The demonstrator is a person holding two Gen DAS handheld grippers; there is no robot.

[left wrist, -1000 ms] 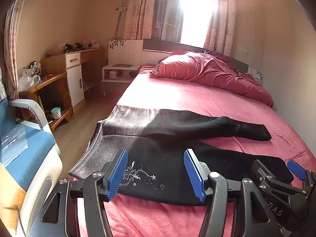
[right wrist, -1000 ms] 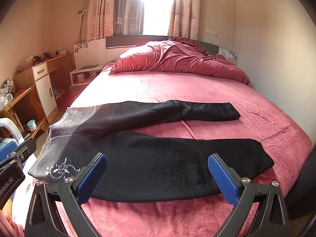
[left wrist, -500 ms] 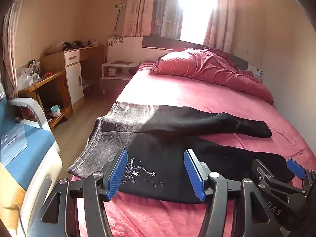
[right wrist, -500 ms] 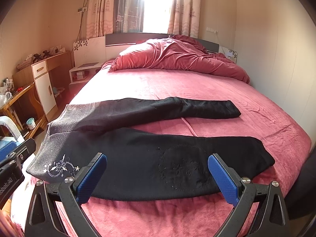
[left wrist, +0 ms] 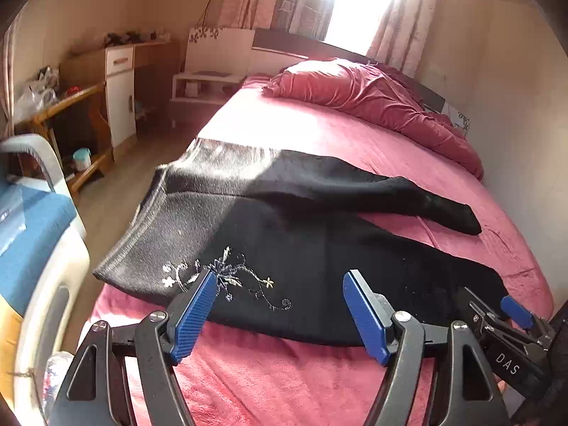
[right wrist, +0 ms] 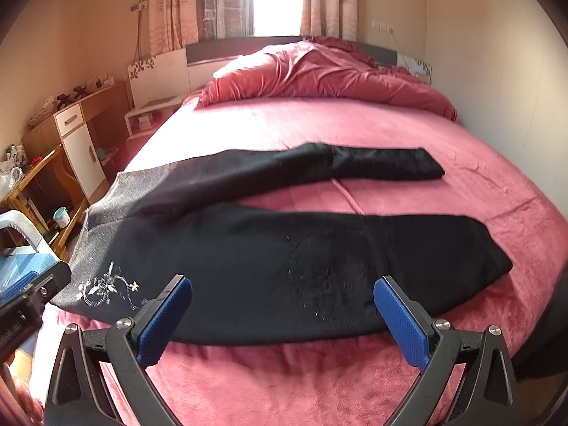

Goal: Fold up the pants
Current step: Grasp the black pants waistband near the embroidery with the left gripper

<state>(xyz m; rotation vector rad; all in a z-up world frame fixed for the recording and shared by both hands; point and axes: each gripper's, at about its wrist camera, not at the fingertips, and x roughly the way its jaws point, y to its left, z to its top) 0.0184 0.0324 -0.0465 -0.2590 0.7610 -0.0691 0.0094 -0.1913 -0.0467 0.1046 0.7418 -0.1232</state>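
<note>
Black pants lie spread flat on the pink bed, waistband at 9 o'clock, legs splayed toward 3, apparently laid out for folding. The left gripper and right gripper hover wide open, empty, over the near hem; bare bedding lies at 12.

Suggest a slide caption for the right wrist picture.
Open tongs hover over black pants spread flat on a pink bed.

Black pants with pale floral embroidery near the waistband lie flat, unfolded, legs spread apart.
</note>
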